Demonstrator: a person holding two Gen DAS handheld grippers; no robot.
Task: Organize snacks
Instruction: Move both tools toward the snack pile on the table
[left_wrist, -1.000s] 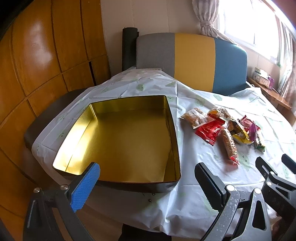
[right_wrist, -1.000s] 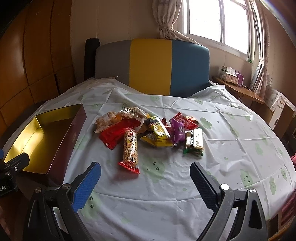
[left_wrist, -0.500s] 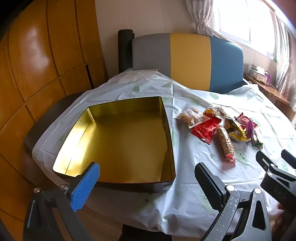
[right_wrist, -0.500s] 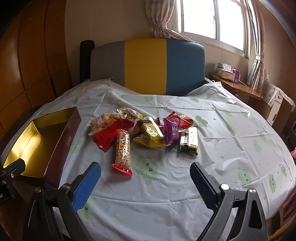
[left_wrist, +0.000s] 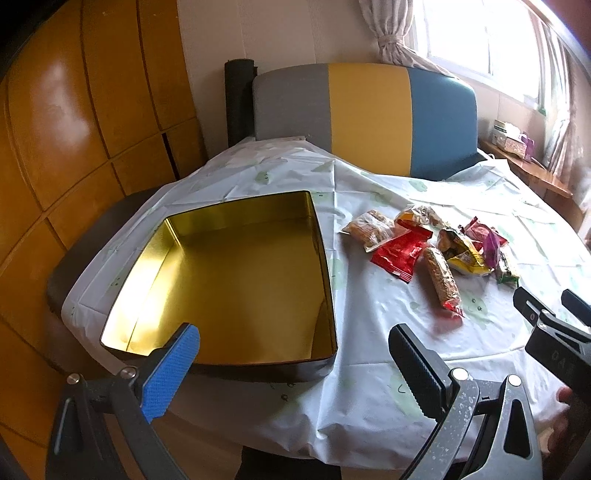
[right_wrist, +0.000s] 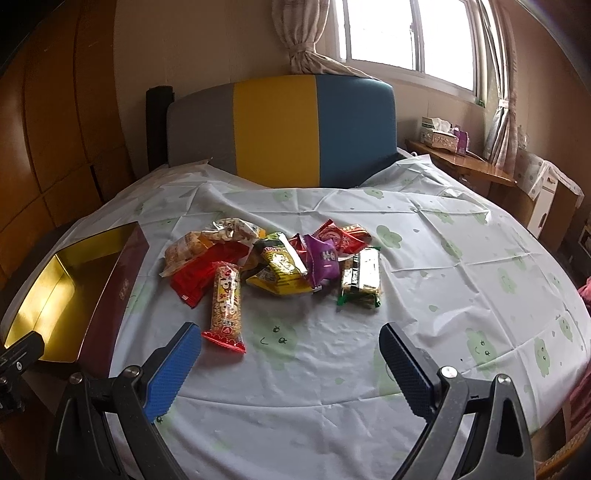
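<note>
Both grippers hover with jaws wide and hold nothing. The left gripper (left_wrist: 293, 360) sits at the bottom of its frame, above the near rim of the gold tin (left_wrist: 207, 221), which fills centre left on the desk (left_wrist: 369, 325). The right gripper (right_wrist: 290, 349) sits low in its frame; the snack pile (right_wrist: 280, 266) lies at centre, the long snack tube (right_wrist: 225, 302) nearest the blue pad (right_wrist: 171, 371).

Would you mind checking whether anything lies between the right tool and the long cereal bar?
Nothing visible does: only bare tablecloth separates the open right tool from the cereal bar, the nearest snack.
</note>
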